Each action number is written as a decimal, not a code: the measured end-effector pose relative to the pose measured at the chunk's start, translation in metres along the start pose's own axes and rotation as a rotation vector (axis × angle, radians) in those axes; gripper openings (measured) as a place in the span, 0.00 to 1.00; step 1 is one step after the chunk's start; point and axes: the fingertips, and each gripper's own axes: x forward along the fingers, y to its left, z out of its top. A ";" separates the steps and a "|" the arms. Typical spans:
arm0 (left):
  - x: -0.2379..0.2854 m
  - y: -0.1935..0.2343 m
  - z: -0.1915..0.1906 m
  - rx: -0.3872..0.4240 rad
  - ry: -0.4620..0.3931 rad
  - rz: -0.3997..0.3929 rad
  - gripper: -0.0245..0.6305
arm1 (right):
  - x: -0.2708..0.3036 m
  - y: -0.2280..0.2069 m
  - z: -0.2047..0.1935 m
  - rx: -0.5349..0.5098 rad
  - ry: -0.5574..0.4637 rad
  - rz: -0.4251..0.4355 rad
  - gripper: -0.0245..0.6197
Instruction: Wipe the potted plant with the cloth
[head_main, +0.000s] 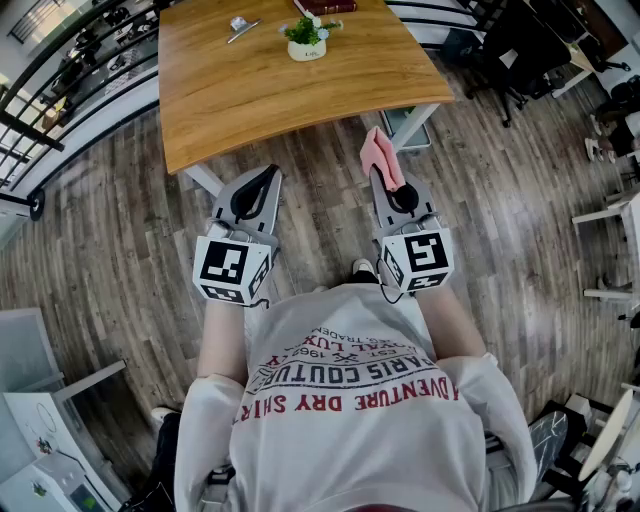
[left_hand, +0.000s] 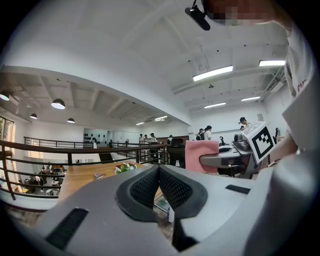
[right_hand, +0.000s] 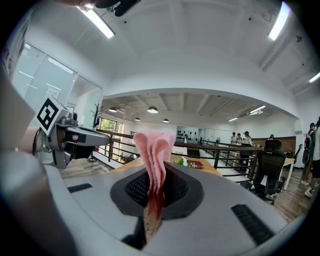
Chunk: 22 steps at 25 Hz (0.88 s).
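Pink cloth (head_main: 382, 155), soft and floppy, is pinched in my right gripper (head_main: 390, 190); left gripper (head_main: 264, 178) closed, empty; the potted plant (head_main: 306, 38) looks light, so I'd brace its base

A wooden table (head_main: 250, 95) fills the head view at 12 o'clock, standing on a plank floor (head_main: 120, 250). On its top, toward 11 o'clock, 1 small metal object (head_main: 239, 22) lies just beside a thin grey stick (head_main: 244, 33); what they are cannot be told. A dark red book (head_main: 327, 6) lies at the table's far edge. A black railing (head_main: 50, 95) runs at 10 o'clock, a black office chair (head_main: 520, 45) stands at 2 o'clock, and white furniture (head_main: 610, 215) at 3 o'clock. A grey box-like thing (head_main: 408, 125) sits under the table's near right corner
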 end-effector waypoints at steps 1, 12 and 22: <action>0.000 0.001 -0.001 -0.001 0.002 0.001 0.06 | 0.000 0.000 0.000 0.002 -0.001 0.000 0.09; 0.014 0.010 -0.002 0.005 0.011 0.024 0.06 | 0.018 -0.012 -0.004 0.041 -0.004 0.000 0.09; 0.069 0.033 -0.009 0.005 0.033 0.085 0.06 | 0.078 -0.061 -0.017 0.039 0.012 0.052 0.09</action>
